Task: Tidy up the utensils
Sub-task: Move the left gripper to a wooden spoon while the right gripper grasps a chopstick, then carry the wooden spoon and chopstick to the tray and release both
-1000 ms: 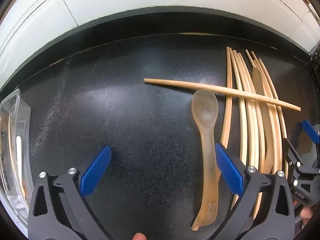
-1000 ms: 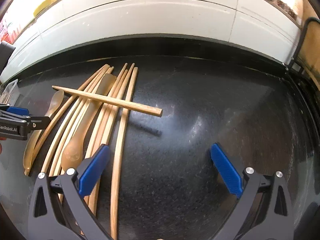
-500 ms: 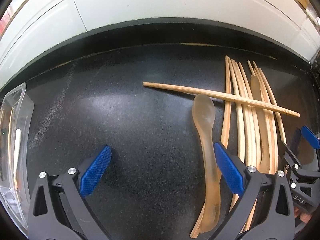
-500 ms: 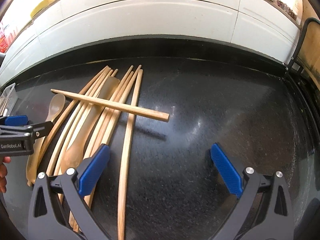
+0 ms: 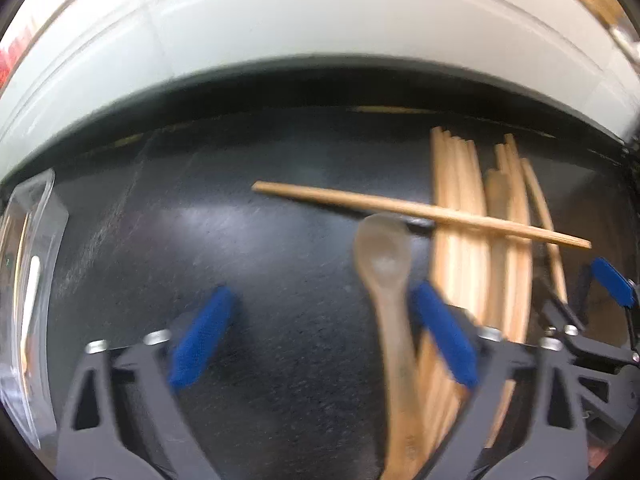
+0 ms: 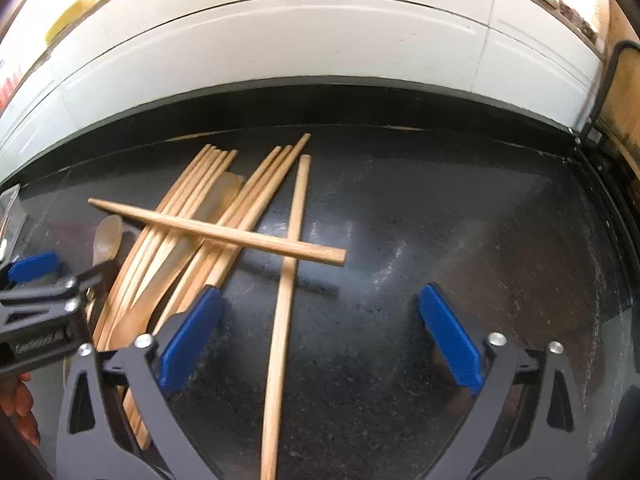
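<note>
Several wooden chopsticks (image 6: 208, 216) lie in a bundle on the black counter, with one chopstick (image 6: 224, 232) laid across them and a single one (image 6: 286, 300) to their right. A translucent amber spoon (image 5: 386, 280) lies left of the bundle; a second spoon (image 6: 168, 280) lies among the chopsticks. My left gripper (image 5: 324, 340) is open, its right finger beside the spoon's handle. My right gripper (image 6: 316, 336) is open, with the single chopstick between its fingers. The bundle also shows in the left wrist view (image 5: 464, 240).
A clear plastic container (image 5: 28, 280) stands at the counter's left edge. White tiled wall (image 6: 320, 40) runs behind the counter. A dark metal rack (image 6: 612, 80) stands at the far right. The left gripper's body (image 6: 44, 320) appears in the right wrist view.
Both grippers have moved forward and closer to the utensils; the left wrist view is blurred by motion. The utensils have not moved.
</note>
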`<move>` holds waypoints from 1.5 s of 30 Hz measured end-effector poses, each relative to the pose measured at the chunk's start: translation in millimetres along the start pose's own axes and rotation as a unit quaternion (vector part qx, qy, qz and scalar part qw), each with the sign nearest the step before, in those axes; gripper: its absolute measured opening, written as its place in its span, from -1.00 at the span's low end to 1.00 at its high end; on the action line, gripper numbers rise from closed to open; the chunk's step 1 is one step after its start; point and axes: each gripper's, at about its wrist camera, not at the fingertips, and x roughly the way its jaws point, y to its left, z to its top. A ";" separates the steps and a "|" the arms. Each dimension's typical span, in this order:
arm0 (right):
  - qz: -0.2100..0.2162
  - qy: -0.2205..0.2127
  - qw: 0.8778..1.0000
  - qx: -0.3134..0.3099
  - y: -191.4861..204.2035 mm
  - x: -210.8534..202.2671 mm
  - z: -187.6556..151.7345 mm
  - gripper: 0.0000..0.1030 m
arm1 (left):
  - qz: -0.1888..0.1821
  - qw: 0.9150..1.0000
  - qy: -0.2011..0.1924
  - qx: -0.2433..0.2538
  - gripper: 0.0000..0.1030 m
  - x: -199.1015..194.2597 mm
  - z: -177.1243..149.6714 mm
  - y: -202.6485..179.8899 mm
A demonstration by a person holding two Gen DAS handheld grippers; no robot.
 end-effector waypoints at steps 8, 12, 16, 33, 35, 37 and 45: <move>0.022 0.014 1.000 0.002 3.0 -19.8 -4.8 -0.86 | -0.053 0.999 0.005 0.011 -0.77 -16.9 -0.5 -6.5; 0.041 0.038 0.997 0.050 -20.4 -38.6 -5.9 -0.86 | -0.087 0.996 0.008 0.000 -0.88 -43.4 0.1 9.2; 0.004 0.026 0.996 0.081 -49.1 -61.3 -6.0 -0.86 | -0.113 0.994 -0.003 -0.003 -0.89 -75.4 0.0 15.7; 0.121 -0.037 0.989 0.076 77.0 -135.6 23.8 -0.86 | -0.174 0.979 -0.094 -0.040 -0.90 -181.1 -9.4 161.6; 0.142 -0.033 0.987 0.074 107.2 -138.1 26.8 -0.86 | -0.187 0.977 -0.094 -0.049 -0.90 -191.9 -10.8 190.3; 0.161 -0.033 0.984 0.069 143.7 -142.1 30.1 -0.86 | -0.189 0.976 -0.096 -0.049 -0.90 -203.5 -12.2 221.5; 0.216 -0.010 0.975 0.051 268.6 -136.3 27.1 -0.86 | -0.155 0.982 -0.085 -0.067 -0.90 -208.2 -22.0 357.2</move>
